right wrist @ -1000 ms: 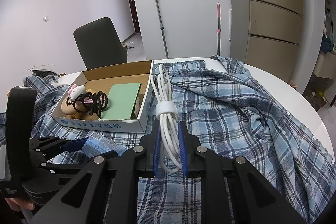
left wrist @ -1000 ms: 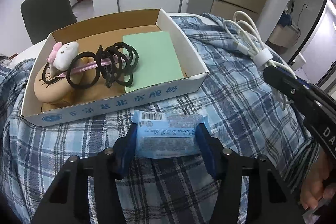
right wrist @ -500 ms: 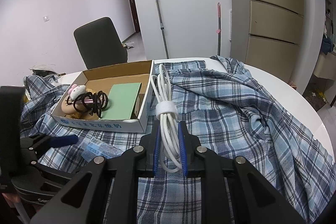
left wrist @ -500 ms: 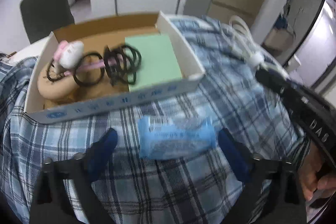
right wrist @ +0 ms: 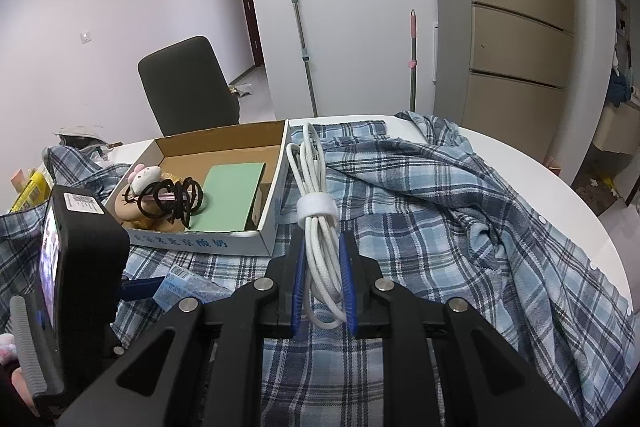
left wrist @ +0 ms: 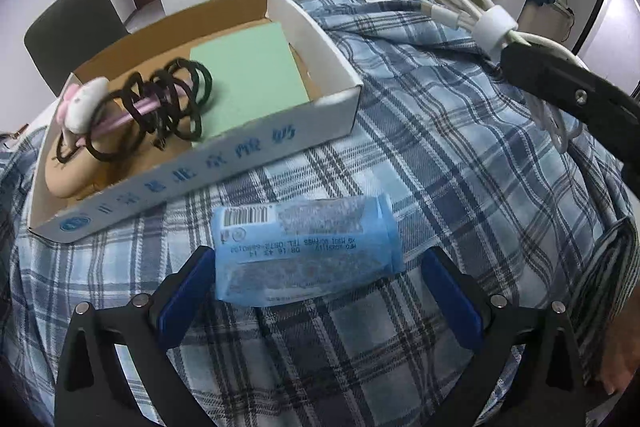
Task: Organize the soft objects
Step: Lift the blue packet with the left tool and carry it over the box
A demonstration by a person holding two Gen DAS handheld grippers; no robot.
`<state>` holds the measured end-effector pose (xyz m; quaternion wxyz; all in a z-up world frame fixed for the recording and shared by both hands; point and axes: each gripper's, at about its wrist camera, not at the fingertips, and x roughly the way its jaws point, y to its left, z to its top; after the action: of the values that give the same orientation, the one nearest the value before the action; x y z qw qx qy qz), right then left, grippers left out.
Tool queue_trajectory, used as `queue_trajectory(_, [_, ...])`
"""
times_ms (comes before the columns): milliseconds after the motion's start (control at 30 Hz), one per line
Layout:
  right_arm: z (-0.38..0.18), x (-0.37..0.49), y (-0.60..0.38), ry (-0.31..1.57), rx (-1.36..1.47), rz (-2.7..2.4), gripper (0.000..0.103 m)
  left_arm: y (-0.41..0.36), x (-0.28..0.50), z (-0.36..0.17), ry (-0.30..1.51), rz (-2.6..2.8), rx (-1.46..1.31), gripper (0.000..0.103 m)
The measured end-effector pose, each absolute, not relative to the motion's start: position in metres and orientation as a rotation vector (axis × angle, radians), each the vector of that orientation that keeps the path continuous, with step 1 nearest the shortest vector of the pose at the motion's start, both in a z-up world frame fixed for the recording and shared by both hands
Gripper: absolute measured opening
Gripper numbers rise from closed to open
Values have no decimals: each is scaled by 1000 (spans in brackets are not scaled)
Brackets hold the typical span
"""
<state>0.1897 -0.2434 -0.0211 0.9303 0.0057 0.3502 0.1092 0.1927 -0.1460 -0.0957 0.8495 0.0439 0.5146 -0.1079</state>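
The left gripper is standing over a blue tissue packet, and its jaws are opening. The packet is lying between the blue pads; the left pad looks to be at or just touching the packet's end, the right pad is apart from it, and nothing is being squeezed. The packet is resting flat on the plaid shirt, just in front of the cardboard box.

The right gripper is pressing its pads together on a bundled white cable, which is hanging through the jaws above the shirt, beside the box's right wall.

Judgement on the step in hand: the packet appears to be getting set down or regripped short of the box. To do it well, the grip is best taken across the packet's short middle, lightly, since the wrapper is likely to crumple and slide; then it needs lifting clear of the front wall before lowering into free floor.

The packet is looking soft and rounded, pale blue, with a barcode label and printed text on top.

Farther off, the box is holding a green pad, black hair ties looped on a pink stick, and a small plush toy on a tan cushion. The box's near right corner is showing bare room.
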Motion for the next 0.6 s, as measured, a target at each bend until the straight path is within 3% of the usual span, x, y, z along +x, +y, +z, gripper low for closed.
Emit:
queue_trajectory(100, [-21, 190, -243, 718, 12, 226, 16, -139, 192, -91, 1053, -207, 75, 82])
queue_trajectory(167, [-21, 189, -243, 717, 11, 224, 16, -133, 192, -86, 1039, -222, 44, 78])
queue_trajectory(600, [-15, 181, -238, 662, 3, 264, 16, -82, 146, -23, 753, -236, -16, 75])
